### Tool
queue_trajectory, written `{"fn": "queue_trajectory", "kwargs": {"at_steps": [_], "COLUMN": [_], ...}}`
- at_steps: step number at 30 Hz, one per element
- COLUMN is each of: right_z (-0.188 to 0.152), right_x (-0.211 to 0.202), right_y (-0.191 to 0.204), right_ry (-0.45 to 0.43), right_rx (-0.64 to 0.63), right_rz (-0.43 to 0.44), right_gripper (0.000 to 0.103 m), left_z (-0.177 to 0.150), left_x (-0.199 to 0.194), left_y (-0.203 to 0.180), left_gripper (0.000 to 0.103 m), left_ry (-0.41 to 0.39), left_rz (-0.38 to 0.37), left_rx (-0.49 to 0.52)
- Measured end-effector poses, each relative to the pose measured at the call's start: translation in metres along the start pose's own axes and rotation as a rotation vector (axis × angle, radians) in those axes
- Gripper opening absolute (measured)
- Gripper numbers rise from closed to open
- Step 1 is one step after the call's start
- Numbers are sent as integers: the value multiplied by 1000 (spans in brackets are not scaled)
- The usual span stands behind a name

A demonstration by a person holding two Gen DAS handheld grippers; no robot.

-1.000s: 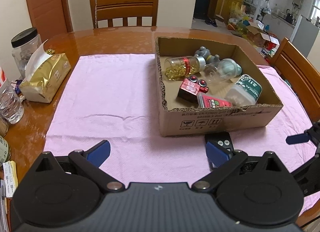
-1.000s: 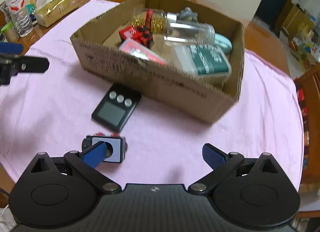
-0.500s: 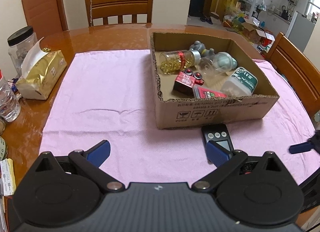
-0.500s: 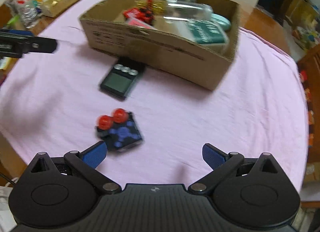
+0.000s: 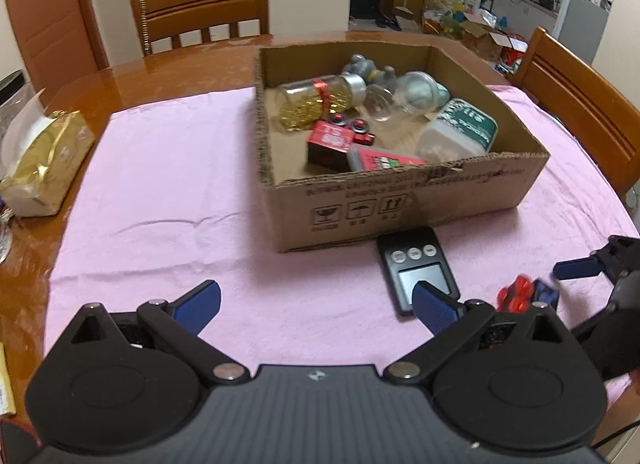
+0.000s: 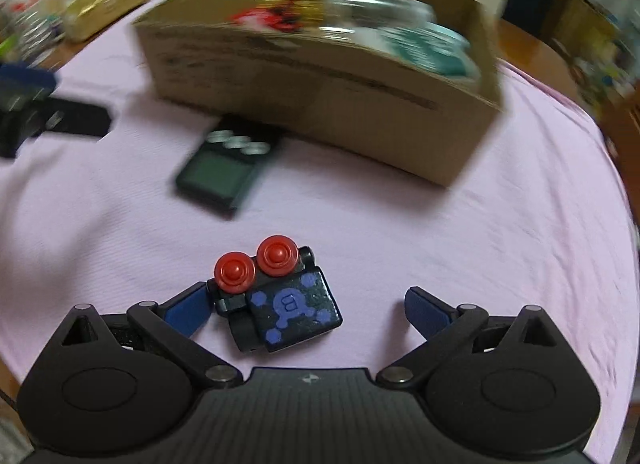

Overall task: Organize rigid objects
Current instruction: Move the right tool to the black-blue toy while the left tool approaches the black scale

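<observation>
- Since half a second ago the right claw has dropped in close over the little blue toy camera, which now sits between its fingers instead of out in front of the left one.
- Both fingers of that claw are spread wide and hold nothing. The left finger is right up against the toy's dark lens side; the right one is clearly apart from it.
- The toy lies flat on the pink cloth over the worktop, red knobs pointing toward the cardboard box, and it's skewed a bit relative to the fingers.
- Left claw is also wide open and empty, hovering low over the cloth near the front edge.
- A black pocket scale sits on the cloth just in front of the box, still to be put away by the look of it.
- The box already has a jar of gold bits, a clear bottle, a green-labelled tub and a red toy inside.
- My take on the grab: centre the toy first, since the left finger will probably shove it sideways when the claw closes.
- Squeeze across the flat blue body, not the red knobs, which look like they'd slip or twist.
- Then lift it clear over the box wall before letting go.
</observation>
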State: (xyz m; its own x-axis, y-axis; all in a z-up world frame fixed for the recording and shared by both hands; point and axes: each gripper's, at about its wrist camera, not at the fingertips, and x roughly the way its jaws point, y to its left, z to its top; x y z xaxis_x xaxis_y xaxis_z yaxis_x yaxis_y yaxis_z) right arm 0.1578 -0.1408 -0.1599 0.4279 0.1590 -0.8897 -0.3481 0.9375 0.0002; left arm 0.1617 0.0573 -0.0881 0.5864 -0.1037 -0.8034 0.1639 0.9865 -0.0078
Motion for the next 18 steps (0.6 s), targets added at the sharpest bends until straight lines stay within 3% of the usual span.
{"fn": "queue_trajectory", "kwargs": {"at_steps": [2, 10, 18], "right_z": [-1, -9, -17], "right_x": [0, -5, -6], "right_y": [-13, -21, -19], "right_ry": [0, -14, -37], "right_rx": [41, -41, -50], "right_rz": [-5, 39, 42], "right_gripper": [103, 103, 103], "left_z": [2, 10, 10], "left_x": [8, 49, 72], "left_y": [-8, -39, -60], "left_gripper": [101, 101, 101], "left_ry": [7, 37, 67], "left_rz": [-7, -60, -27], "left_rx": [13, 20, 26]}}
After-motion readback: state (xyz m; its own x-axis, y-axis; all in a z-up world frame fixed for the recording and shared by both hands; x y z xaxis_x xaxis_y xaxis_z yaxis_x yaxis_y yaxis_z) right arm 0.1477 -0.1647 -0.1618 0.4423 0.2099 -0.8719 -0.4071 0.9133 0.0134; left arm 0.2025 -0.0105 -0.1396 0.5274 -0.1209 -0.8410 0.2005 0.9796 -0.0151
